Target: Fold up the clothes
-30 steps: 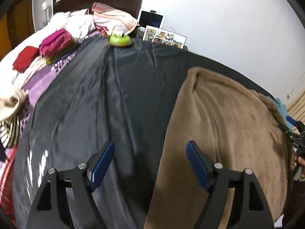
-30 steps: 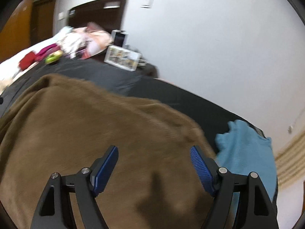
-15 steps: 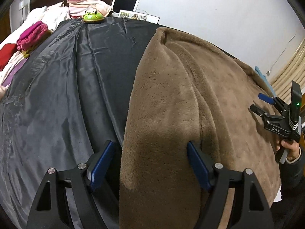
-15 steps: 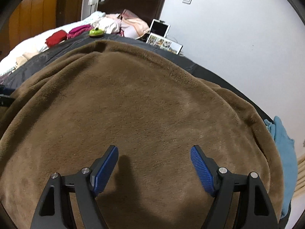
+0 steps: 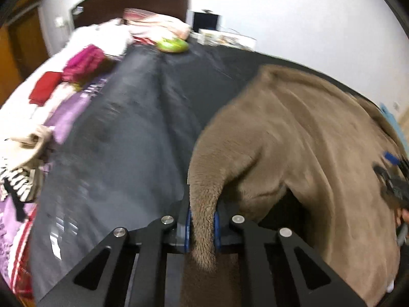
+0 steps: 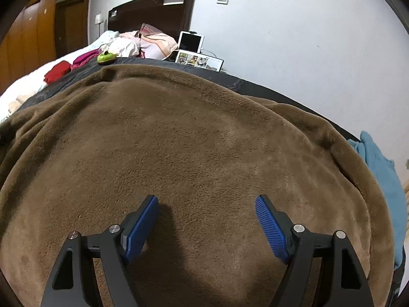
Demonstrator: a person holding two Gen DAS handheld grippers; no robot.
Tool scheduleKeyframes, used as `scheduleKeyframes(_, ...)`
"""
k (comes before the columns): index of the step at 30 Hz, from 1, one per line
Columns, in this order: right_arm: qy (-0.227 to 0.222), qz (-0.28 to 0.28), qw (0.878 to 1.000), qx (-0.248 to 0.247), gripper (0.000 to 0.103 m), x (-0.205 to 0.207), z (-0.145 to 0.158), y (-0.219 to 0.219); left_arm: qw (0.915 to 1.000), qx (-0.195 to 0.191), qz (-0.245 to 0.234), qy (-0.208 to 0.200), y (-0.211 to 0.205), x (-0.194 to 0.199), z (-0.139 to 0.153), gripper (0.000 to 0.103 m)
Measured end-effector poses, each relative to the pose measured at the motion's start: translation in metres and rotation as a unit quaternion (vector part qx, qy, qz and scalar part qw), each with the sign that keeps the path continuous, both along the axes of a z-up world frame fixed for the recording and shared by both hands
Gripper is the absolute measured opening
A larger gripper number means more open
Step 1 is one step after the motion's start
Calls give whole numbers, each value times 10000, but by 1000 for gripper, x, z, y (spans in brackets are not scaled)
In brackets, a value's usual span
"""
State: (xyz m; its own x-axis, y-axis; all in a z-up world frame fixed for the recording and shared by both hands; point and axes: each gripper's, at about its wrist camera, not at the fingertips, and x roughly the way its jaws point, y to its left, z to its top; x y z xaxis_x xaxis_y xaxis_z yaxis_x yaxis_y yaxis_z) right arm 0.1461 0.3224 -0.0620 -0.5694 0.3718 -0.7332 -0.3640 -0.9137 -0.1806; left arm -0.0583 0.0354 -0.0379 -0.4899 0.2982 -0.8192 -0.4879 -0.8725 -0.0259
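The dark sheet (image 5: 122,138) left of the brown blanket (image 6: 194,153) lies bare and flat. Folded clothes (image 5: 81,64) crowd its far left edge, and a green toy (image 5: 172,45) sits at its far end.

Both cameras sit just behind their claws, close above the bed (image 6: 242,84), looking along it toward the headboard (image 6: 150,10), and both see the brown blanket (image 5: 306,138) and green toy (image 6: 106,57).
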Motion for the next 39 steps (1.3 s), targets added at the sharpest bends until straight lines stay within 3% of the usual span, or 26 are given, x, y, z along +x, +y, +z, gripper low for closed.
scheduleKeyframes(6,-90,-154,9996,-230,80,0,-4,11,9966,-447,466,510,3,-39,10,15)
scheduleKeyframes(13,-119,-347,9972,-659,80,2,-9,30,9920,-999,570,519,16,-51,-18,19)
scheduleKeyframes(25,-306,-127,9962,-811,89,6,-13,36,9892,-1221,647,483,11,-41,-30,21)
scheduleKeyframes(27,-441,-19,9958,-805,90,9,-11,40,9890,-1243,665,458,11,-41,-30,26)
scheduleKeyframes(28,-503,30,9955,-804,90,11,-11,42,9879,-1302,695,469,10,-41,-29,34)
scheduleKeyframes(30,-573,99,9950,-815,93,15,-11,46,9857,-1422,757,495,9,-40,-29,52)
scheduleKeyframes(32,-579,149,9948,-821,98,18,-11,47,9827,-1542,855,571,4,-38,-26,77)
scheduleKeyframes(34,-585,199,9947,-827,102,21,-12,48,9813,-1568,940,595,-3,-34,-24,82)
scheduleKeyframes(39,-601,323,9941,-842,102,29,-13,51,9870,-1110,1104,366,-21,-18,-8,82)
